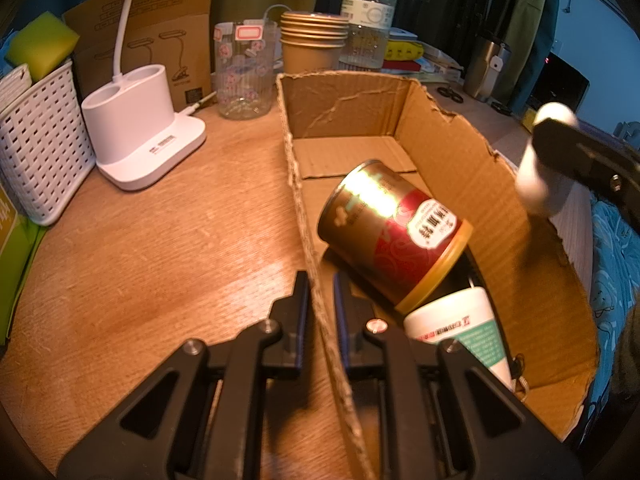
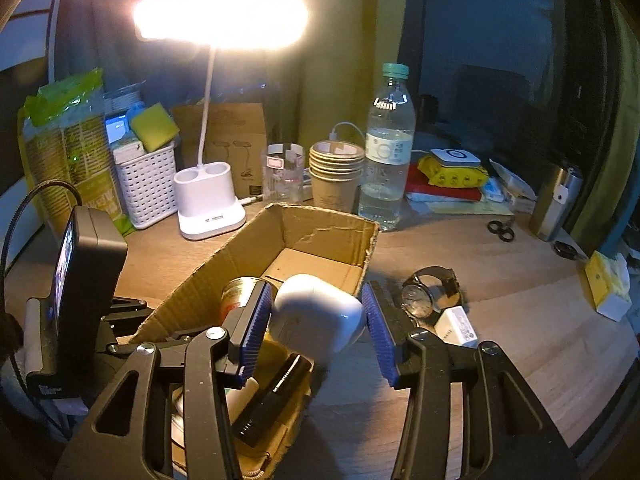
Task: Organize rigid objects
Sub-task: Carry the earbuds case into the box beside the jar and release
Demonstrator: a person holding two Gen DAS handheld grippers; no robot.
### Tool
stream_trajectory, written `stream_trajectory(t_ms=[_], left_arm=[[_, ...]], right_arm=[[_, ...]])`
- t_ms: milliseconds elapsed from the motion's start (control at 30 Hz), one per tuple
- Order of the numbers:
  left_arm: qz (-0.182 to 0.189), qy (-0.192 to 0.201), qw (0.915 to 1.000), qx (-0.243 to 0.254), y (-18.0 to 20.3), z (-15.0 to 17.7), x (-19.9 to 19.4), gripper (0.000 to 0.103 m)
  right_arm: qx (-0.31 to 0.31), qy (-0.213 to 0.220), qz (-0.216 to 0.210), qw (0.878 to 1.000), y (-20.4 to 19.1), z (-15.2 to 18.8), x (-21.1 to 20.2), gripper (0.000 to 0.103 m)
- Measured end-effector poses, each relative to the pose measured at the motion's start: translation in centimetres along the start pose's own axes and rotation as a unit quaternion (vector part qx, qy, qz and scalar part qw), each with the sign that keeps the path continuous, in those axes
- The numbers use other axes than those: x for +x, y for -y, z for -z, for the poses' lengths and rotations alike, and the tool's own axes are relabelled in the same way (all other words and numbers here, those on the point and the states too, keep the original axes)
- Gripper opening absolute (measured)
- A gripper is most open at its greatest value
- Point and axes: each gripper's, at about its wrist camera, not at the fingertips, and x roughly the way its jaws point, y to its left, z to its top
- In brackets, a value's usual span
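I hold a gripper in each hand. My left gripper (image 1: pixel 320 282) is clenched tight. Its jaws pinch the left wall of the cardboard box (image 1: pixel 348 108), one jaw outside the wall and one inside. The box sits on the wooden counter (image 1: pixel 160 240) with its top open and its edges torn.

My right gripper (image 2: pixel 317 287) is grasping a small white case (image 2: pixel 316 312). The case is smooth and round at the corners. It sits tilted between the two blue pads (image 2: pixel 256 320), and both pads press on it. It is up in the air, over the right side of the box. It looks a bit blurry, so I cannot see it sharply.

Inside the box lies a red and gold can (image 1: pixel 384 224). It is on its side, with its gold lid end toward me. Just beside it, nearer to me, is a white cup (image 1: pixel 460 328) with green and red print. From my right side I also see a black thing (image 2: pixel 272 396) lying in the near end of the box. I cannot tell what it is.

On the counter, outside the box on the right, lies a watch (image 2: pixel 424 292). A little white block (image 2: pixel 456 326) lies just beside it.

Behind the box stand a stack of paper cups (image 1: pixel 312 40), a clear water bottle (image 1: pixel 368 16) and a glass jar (image 1: pixel 244 68). A white lamp stand (image 1: pixel 140 136) is on the left, and its light is on. A white basket (image 1: pixel 36 140) is next to the lamp stand.
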Motion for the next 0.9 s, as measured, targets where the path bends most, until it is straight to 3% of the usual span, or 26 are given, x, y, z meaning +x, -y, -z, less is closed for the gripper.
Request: stream_trajectory(t_ms=[900], left_arm=[[0.0, 0.0, 1.0, 0.0, 0.0, 0.0, 0.0, 0.013]], right_arm=[[-0.049, -0.044, 0.032, 0.997, -1.8, 0.9, 2.8, 0.049]])
